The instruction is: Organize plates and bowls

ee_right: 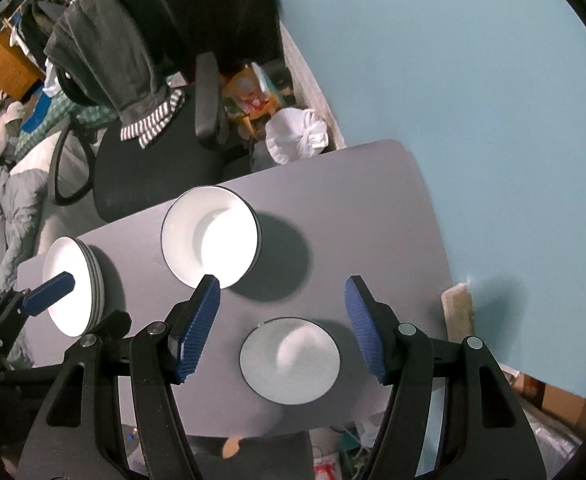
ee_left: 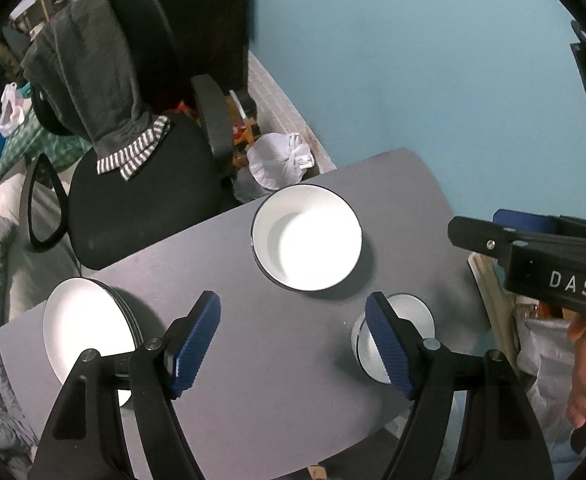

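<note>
Left gripper: blue ribbed pads spread apart, nothing between them, hanging over bare tabletop. Right gripper: jaws likewise parted and empty, above the small bowl.

Small white enamel-look bowl with dark rim: nearest, at the near edge of the grey rounded-corner table. Judged light, rigid, glossy and slippery; likely to chip if knocked. Best taken across the rim wall.

Stack of flat white plates with dark edges: left side of the table, close to its edge. Judged heavier as a pile; grip at the rim only.

Large white dark-rimmed bowl: mid-table, well apart from both. Wide mouth; pinch one wall.

Surroundings: black office chair draped with a grey garment just beyond the table; white plastic bag on the floor; pale blue wall behind. Nothing stands between the dishes.
</note>
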The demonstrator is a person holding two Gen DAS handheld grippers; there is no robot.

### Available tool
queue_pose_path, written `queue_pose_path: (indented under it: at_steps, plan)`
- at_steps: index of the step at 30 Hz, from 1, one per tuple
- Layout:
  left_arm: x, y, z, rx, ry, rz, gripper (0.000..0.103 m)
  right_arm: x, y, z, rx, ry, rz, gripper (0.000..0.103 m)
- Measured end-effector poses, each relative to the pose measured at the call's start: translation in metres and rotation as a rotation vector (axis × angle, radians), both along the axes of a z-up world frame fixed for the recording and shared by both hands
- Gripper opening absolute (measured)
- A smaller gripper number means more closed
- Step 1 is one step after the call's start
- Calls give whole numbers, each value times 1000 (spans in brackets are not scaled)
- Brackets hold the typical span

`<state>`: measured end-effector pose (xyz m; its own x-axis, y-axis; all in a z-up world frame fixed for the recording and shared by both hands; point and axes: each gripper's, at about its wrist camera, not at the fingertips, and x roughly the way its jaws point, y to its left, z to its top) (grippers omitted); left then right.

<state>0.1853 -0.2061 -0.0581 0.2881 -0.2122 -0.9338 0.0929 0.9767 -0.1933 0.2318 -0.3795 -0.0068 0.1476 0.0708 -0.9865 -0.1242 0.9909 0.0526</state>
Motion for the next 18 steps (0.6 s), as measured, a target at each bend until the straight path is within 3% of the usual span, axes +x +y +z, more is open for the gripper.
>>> queue_pose_path:
  at_steps: [18]
  plan:
    - [-22, -14, 22, -1, -37, -123, 76, -38, -26, 31, 22, -61, -97, 64]
